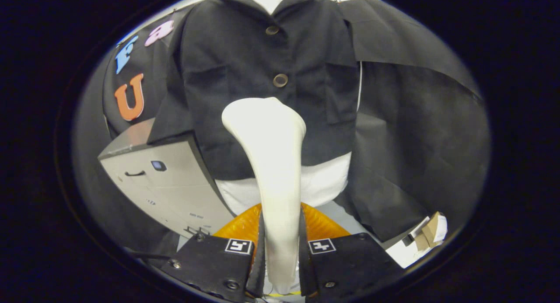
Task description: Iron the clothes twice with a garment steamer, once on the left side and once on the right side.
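Tool (pixel 280 250) clamped on the garment steamer (pixel 273 163), both black fingers pressing its smooth white handle. Steamer flares to a rounded head, held up against the jacket (pixel 262 75) just beyond; contact unclear. Jacket dark matte woven cloth, two round brown buttons (pixel 280 80), white layer under hem. Grey box (pixel 166 185) left, orange ribbed object (pixel 323 226) partly hidden behind fingers.

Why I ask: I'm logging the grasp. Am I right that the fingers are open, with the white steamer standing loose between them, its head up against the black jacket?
Not quite. In the gripper view the fingers are not open: both press on the white steamer's handle, so the gripper is shut on it. The rest holds: its head is up against the black jacket.
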Motion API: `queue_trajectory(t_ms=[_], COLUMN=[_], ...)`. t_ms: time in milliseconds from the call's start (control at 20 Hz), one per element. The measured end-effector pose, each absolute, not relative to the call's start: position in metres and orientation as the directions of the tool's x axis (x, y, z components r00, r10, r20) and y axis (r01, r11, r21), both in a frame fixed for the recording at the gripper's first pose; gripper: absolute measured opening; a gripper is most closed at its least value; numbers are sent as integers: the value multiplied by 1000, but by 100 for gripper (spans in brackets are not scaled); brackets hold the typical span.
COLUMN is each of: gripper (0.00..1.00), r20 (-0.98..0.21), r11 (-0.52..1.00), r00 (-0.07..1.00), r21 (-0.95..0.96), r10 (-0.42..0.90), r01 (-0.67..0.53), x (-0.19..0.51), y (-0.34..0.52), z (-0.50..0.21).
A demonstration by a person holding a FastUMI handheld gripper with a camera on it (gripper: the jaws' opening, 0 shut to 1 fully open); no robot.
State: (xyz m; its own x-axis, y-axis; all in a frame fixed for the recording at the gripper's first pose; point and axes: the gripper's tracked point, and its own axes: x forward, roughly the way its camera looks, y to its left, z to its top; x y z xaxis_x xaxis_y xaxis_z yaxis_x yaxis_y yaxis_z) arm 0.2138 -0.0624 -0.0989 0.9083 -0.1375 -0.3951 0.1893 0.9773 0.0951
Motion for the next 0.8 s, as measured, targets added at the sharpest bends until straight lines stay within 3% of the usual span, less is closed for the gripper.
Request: queue_trajectory(t_ms=[450,800], gripper=[34,34], r20=[-177,-16], r11=[941,944], r00=[962,983], r21=[235,279], r10=[-207,-181], r01=[245,179], x=[195,225], y=[-156,-199], z=[70,199])
